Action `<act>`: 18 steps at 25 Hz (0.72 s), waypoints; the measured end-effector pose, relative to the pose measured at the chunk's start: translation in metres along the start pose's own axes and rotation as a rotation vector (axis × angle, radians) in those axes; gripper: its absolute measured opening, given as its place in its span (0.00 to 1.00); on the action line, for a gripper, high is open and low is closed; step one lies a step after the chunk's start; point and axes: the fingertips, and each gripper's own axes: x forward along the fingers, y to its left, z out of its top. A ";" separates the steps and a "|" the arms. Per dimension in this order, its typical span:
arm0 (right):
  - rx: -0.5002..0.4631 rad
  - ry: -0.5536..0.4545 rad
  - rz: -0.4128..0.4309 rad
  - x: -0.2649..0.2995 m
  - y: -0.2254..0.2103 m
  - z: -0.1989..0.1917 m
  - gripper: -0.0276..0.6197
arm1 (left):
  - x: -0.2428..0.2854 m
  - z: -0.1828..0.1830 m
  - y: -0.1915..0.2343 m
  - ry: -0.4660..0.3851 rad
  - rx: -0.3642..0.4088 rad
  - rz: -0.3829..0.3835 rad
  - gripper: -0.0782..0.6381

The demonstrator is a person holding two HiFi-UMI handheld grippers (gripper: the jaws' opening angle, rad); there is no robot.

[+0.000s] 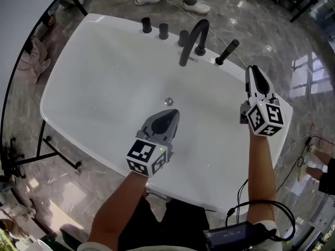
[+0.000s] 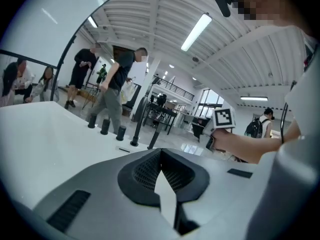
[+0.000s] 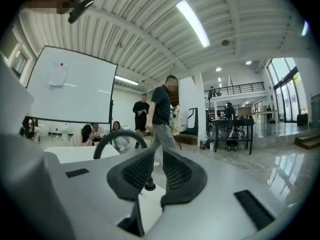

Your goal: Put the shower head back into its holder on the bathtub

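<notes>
The black shower head (image 1: 226, 52) stands tilted in its holder on the far rim of the white bathtub (image 1: 78, 88), just right of the arched black spout (image 1: 194, 38). In the left gripper view the shower head (image 2: 154, 139) leans beside the spout (image 2: 137, 124). My left gripper (image 1: 170, 114) hangs over the middle of the tub, shut on nothing. My right gripper (image 1: 252, 71) hovers above the tub's right rim, a little right of and nearer than the shower head. Its jaws stand slightly apart, holding nothing, in the right gripper view (image 3: 156, 151).
Three short black knobs (image 1: 163, 31) line the rim left of the spout. A drain (image 1: 168, 102) sits in the tub floor. People's feet (image 1: 196, 7) stand beyond the tub. A black frame (image 1: 52, 145) is at the left, cables (image 1: 293, 166) at the right.
</notes>
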 end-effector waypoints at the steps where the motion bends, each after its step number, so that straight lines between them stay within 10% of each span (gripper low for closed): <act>1: 0.017 -0.024 0.001 -0.020 0.004 0.013 0.13 | -0.008 0.011 -0.006 -0.024 -0.004 0.008 0.13; 18: 0.027 0.119 0.141 -0.282 0.132 0.063 0.06 | -0.158 0.096 -0.137 -0.120 0.089 0.039 0.13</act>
